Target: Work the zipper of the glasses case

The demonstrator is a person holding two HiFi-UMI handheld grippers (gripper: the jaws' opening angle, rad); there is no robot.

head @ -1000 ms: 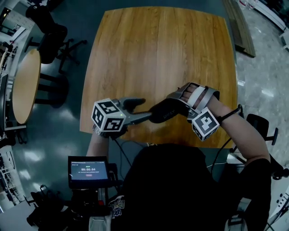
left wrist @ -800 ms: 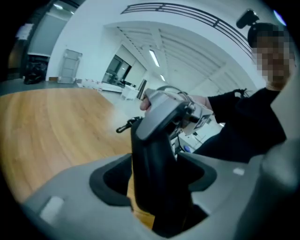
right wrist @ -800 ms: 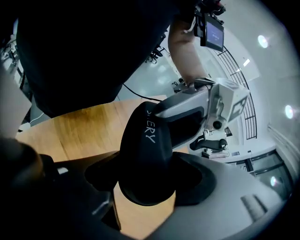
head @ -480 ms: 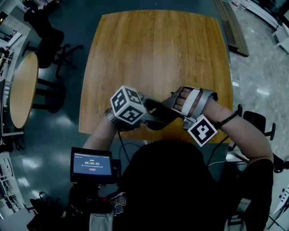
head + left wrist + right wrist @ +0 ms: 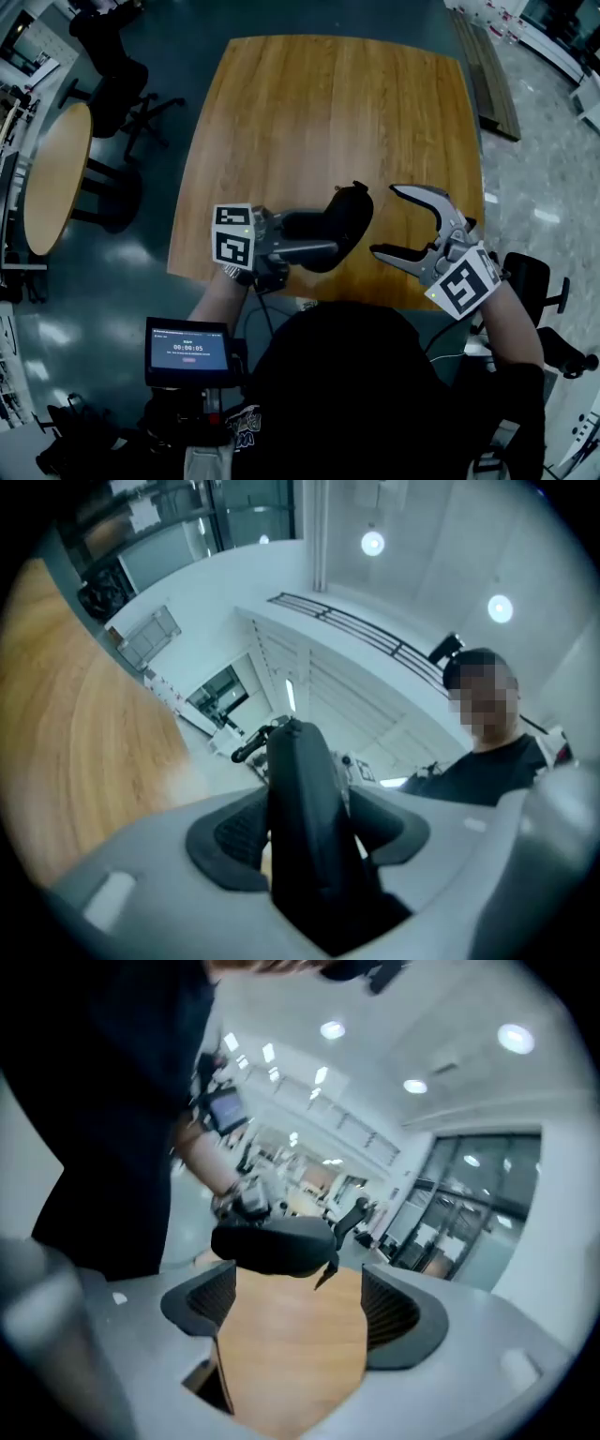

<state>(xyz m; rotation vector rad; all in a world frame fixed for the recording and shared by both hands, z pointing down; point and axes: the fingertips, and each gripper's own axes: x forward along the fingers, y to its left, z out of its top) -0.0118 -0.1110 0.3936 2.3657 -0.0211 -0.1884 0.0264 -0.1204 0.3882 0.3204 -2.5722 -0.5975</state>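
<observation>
**Left fingers (image 5: 225, 836) clamp the glasses case (image 5: 339, 217); right fingers (image 5: 394, 1312) gape empty**

Jaws just closing, the left gripper (image 5: 317, 246) pinches the black case, held above the near edge of the wooden table (image 5: 328, 112). The right gripper (image 5: 384, 220), jaws just opening with nothing between, waits just right of it. The case's long axis lies crosswise to those jaws. Its zipper pull (image 5: 327, 1276) dangles at the right end in the right gripper view. No brand shows; the timer on the screen (image 5: 187, 352) seems to read 00:00:05.

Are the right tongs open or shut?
Open. The right tongs have just been opening; their jaws stand wide apart with nothing between them.
</observation>
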